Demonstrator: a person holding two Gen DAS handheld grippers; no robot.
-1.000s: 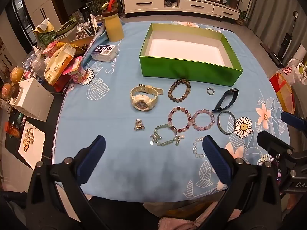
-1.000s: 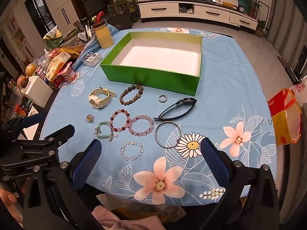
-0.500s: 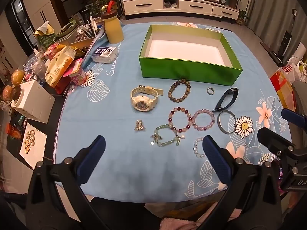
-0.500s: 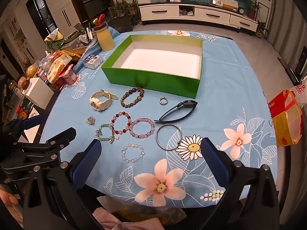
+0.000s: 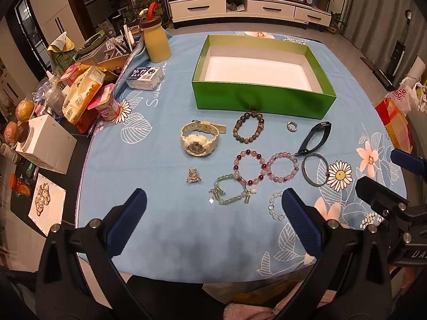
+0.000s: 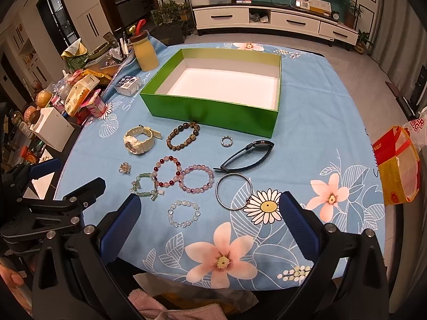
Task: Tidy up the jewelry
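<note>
An empty green box with a white floor stands on the blue floral tablecloth. In front of it lie a cream watch, a dark bead bracelet, a ring, a black band, a metal bangle, red, pink, green and clear bead bracelets, and a small brooch. My left gripper and right gripper hover open over the near table edge, holding nothing.
Clutter crowds the table's left side: a yellow bottle, a tissue pack, snack packets and a white box. An orange bag hangs off the right edge. A pink towel lies below the near edge.
Both grippers have drawn slightly back and up from the table, so the jewelry and box sit a little further off. Both stay open; nothing on the cloth has moved.
</note>
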